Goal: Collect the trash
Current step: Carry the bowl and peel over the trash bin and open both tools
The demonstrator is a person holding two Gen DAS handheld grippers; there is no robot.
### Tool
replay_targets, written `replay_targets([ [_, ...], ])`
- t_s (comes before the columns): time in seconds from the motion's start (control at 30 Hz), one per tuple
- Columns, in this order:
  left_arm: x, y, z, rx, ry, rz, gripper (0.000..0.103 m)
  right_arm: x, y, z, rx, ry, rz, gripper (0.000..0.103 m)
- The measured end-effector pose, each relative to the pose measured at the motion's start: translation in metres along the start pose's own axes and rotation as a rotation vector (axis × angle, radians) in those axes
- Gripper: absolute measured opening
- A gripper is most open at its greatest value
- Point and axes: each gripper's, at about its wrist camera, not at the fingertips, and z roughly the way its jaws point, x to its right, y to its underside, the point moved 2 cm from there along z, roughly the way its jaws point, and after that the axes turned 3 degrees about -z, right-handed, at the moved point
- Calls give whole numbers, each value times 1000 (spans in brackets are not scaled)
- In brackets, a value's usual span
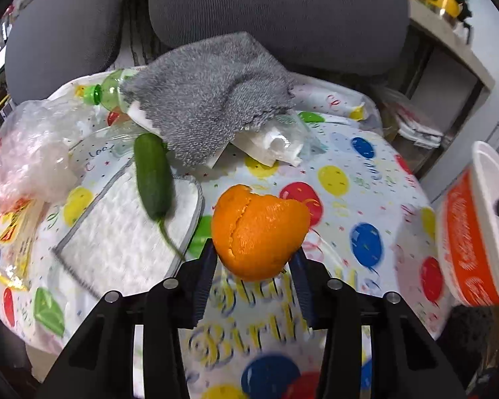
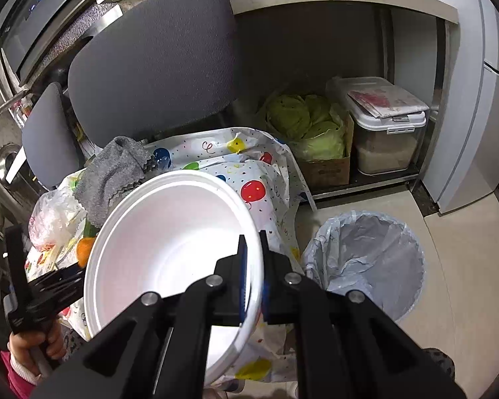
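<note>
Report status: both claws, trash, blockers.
Left claw shut on orange citrus peel. Right claw shut on white foam bowl rim. Grey bag-lined bin open on floor, nothing blocking it.

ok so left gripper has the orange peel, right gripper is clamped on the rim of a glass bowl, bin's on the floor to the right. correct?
One error: the bowl is white foam, orange-printed outside, not glass, as the right wrist view shows. Otherwise correct: the left gripper holds the orange peel, the right gripper is clamped on the bowl's rim, and the lined bin stands on the floor to the right.
</note>
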Motion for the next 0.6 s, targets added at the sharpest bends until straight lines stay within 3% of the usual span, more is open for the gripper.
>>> replay_targets([
  [0.2,4,12,-63,88,44,8,43,2,8,-19,25,0,10,7],
  [0.33,22,11,-97,156,85,38,43,27,14,-36,49,54,46,7],
  [0.47,58,4,-102,200,147,94,43,68,21,-50,65,148,117,7],
  [0.6,91,-3,-79,177,191,126,43,111,27,-50,56,214,192,7],
])
